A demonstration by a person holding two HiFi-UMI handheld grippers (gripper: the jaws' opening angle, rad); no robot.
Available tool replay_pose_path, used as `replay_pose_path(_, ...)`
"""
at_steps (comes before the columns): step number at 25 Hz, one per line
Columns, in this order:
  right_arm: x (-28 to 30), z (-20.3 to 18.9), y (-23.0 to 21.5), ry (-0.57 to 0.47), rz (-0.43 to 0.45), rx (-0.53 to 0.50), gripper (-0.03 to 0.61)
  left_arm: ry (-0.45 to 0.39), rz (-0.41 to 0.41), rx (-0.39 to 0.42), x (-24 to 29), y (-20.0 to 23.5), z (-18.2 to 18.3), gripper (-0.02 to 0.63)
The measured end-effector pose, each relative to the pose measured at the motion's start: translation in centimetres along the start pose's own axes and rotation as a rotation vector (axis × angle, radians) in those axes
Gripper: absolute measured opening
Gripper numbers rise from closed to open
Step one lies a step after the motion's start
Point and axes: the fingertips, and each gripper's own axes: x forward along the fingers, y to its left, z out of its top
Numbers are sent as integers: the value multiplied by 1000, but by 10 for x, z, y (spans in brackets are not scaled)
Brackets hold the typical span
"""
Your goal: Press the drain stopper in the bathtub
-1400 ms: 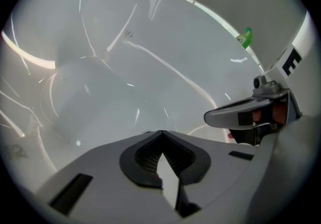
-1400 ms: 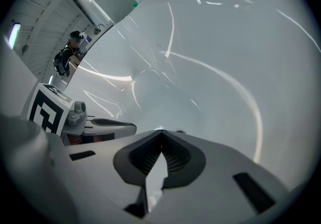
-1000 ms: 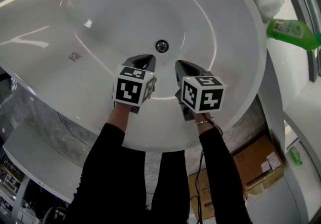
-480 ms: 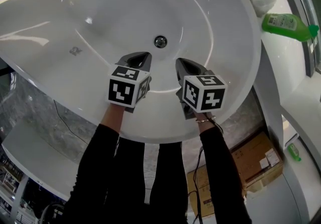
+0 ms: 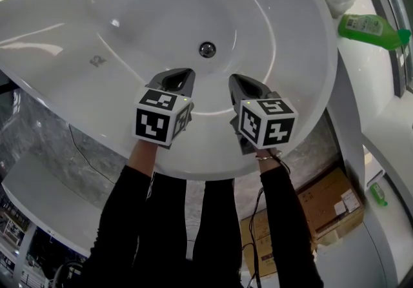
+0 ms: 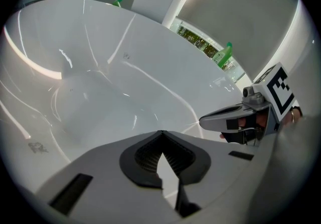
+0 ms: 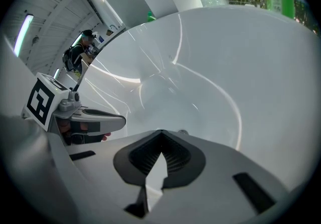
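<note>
The drain stopper, a small round metal disc, sits in the floor of the white bathtub, at the low point of the basin. Both tools hover above the near slope of the tub, short of the stopper and not touching it. The left hand-held gripper is a little to the stopper's left and the right hand-held gripper a little to its right. Each gripper view shows the jaws brought together at the tips with nothing between them, on the left and on the right. From here I cannot read whether the stopper stands raised or is already pushed down. The scene fits a stopper waiting for its press as well as one just pressed, with the tools drawn back. If a press is due, the closed tips make a good blunt point. It should land square on the middle of the disc and push straight down, since the enamel around it is glossy and sloped and an off-centre touch would likely skid. One tool is enough, and the other is best kept clear.
</note>
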Motion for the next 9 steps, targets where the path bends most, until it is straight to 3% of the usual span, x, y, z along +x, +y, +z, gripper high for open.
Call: replay_pose_path(9,-9,5,1,-56,29,61,2,-35,1,-15,-12,1,3,6)
